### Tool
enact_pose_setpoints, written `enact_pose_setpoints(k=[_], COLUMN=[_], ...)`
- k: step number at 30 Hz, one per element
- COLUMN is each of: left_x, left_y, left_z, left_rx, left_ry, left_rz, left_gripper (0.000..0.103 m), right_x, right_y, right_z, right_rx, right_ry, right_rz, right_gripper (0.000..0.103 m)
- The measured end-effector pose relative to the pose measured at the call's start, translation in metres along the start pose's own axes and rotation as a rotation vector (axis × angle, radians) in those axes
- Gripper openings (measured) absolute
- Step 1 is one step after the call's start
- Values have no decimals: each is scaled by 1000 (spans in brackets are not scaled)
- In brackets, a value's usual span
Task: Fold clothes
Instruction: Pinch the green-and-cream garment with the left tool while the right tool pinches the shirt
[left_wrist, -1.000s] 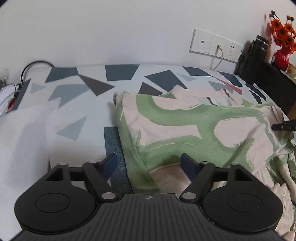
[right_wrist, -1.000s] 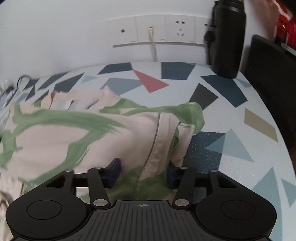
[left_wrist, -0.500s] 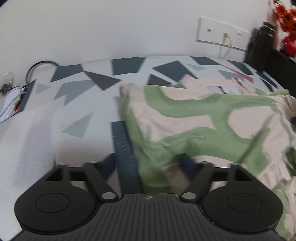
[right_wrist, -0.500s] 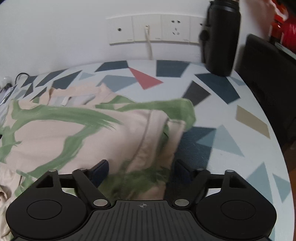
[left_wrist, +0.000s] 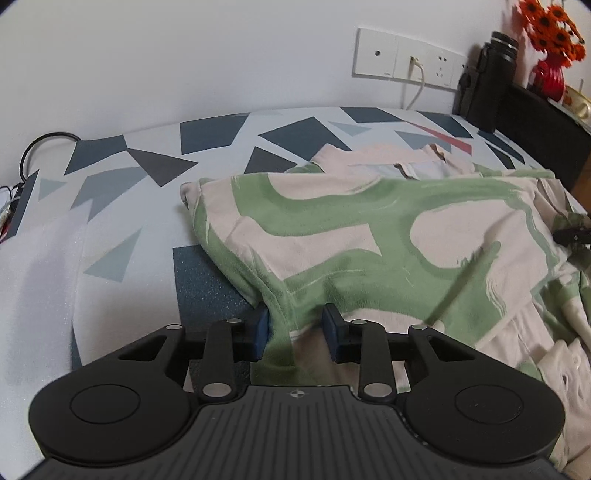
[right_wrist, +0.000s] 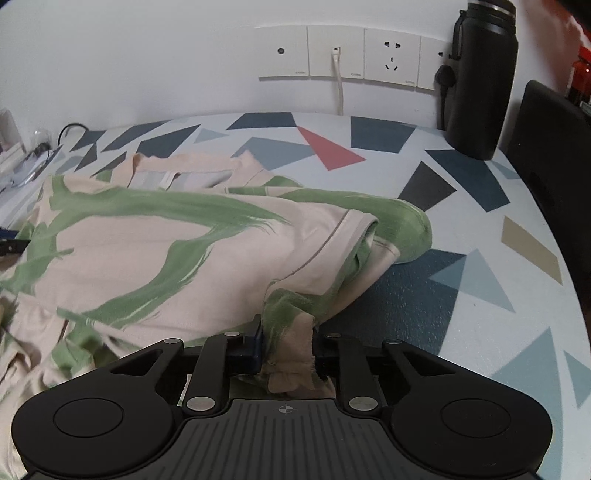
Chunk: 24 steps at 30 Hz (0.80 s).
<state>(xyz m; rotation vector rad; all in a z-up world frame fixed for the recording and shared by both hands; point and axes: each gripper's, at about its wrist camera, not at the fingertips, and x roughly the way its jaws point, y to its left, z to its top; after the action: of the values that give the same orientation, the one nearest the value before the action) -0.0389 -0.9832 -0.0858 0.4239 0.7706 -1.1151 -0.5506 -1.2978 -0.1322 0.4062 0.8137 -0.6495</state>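
A cream shirt with broad green brush strokes (left_wrist: 332, 236) lies spread on the patterned table, its collar toward the wall. My left gripper (left_wrist: 295, 328) is shut on the shirt's near left edge, with cloth bunched between the blue pads. In the right wrist view the same shirt (right_wrist: 166, 251) fills the left half, one sleeve folded over at its right side. My right gripper (right_wrist: 288, 347) is shut on a pinched fold of the shirt's near right edge. The tip of the right gripper (left_wrist: 572, 234) shows at the right edge of the left wrist view.
The table (right_wrist: 461, 295) has a white top with blue, grey and red triangles. A black bottle (right_wrist: 480, 77) stands at the back right by the wall sockets (right_wrist: 340, 51). Cables (left_wrist: 40, 144) lie at the far left. A black chair back (right_wrist: 554, 147) and red flowers (left_wrist: 550, 26) are at the right.
Both grippers went from open around the shirt's near edge to shut on it. The cloth is now bunched between each pair of pads.
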Motion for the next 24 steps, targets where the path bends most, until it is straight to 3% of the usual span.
enact_pose_setpoints(k=[9,24], left_x=[24,88], left_y=[1,16], left_z=[23,90], left_rx=[-39,-115], left_ry=[-33,-85], left_rz=[28,77], left_gripper=[18,17], right_x=[26,85], right_y=[-14,-52], right_z=[29,85], right_rx=[49,111], right_ry=[-21,-98], right_rz=[-28,-69], right_gripper=[16,16])
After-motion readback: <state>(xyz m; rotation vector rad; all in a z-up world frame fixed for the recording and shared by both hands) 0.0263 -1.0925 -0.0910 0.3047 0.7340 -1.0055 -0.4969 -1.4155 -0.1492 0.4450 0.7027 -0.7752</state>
